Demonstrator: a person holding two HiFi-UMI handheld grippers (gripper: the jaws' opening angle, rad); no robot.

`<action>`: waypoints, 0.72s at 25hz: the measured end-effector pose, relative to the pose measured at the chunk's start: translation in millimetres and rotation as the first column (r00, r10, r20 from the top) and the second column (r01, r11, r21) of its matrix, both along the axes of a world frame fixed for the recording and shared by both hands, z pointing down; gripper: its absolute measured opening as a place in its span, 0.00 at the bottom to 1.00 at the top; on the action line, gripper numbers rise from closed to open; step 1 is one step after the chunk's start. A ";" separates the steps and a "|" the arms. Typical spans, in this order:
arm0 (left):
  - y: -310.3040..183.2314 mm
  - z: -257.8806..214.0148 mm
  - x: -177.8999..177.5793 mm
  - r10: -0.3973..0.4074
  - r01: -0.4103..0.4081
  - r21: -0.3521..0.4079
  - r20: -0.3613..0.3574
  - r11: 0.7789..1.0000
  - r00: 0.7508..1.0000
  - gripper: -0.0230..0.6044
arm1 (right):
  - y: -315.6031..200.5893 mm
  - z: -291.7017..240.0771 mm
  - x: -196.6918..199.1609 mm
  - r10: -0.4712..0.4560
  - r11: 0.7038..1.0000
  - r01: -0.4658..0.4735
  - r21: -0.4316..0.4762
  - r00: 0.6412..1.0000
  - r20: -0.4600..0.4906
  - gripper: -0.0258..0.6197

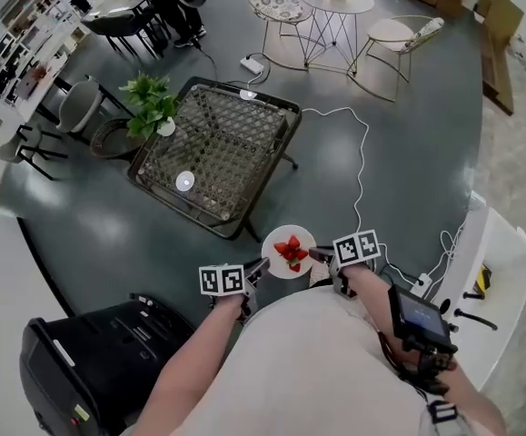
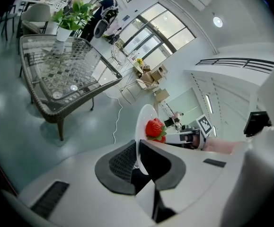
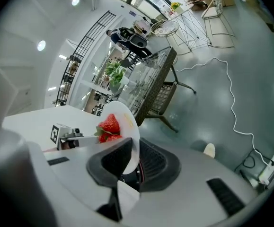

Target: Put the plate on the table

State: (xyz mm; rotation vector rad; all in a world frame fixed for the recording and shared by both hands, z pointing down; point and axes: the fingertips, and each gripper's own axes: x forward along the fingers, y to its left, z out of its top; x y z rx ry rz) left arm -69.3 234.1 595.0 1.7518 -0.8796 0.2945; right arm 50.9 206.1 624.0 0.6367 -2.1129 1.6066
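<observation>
Two grippers, one plate. My left gripper [image 1: 255, 271] and my right gripper [image 1: 320, 254] each pinch an opposite edge of the single white plate [image 1: 287, 236]. It hangs in the air close to my body, above the grey floor [image 1: 399, 143].

Left gripper view: both jaws are clamped on the plate's rim, with the plate edge-on between them. Right gripper view: the same, jaws closed onto the rim.

One small heap of strawberries [image 1: 292, 251] sits on the plate; I cannot count the fruits exactly.

One wicker counter [image 1: 226, 143] with a glass top stands ahead, well apart from the plate. On it are one potted plant [image 1: 152, 105] at a corner and one small white round object [image 1: 184, 182] nearer my side.

One white cable [image 1: 361, 171] trails across the floor.
</observation>
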 end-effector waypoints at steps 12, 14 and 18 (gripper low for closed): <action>-85.7 -0.7 42.2 -0.048 0.047 0.022 0.037 0.999 0.998 0.06 | -92.5 1.2 39.7 -0.031 0.999 0.031 0.026 0.999 0.016 0.11; -93.0 -1.1 48.9 -0.040 0.040 0.017 0.041 0.999 0.998 0.06 | -99.2 1.2 46.3 -0.020 1.000 0.020 0.022 1.000 0.021 0.11; -102.0 -1.6 57.5 -0.023 0.023 0.010 0.051 1.000 0.998 0.06 | -105.0 5.5 54.7 0.001 1.000 -0.001 -0.003 0.999 0.037 0.11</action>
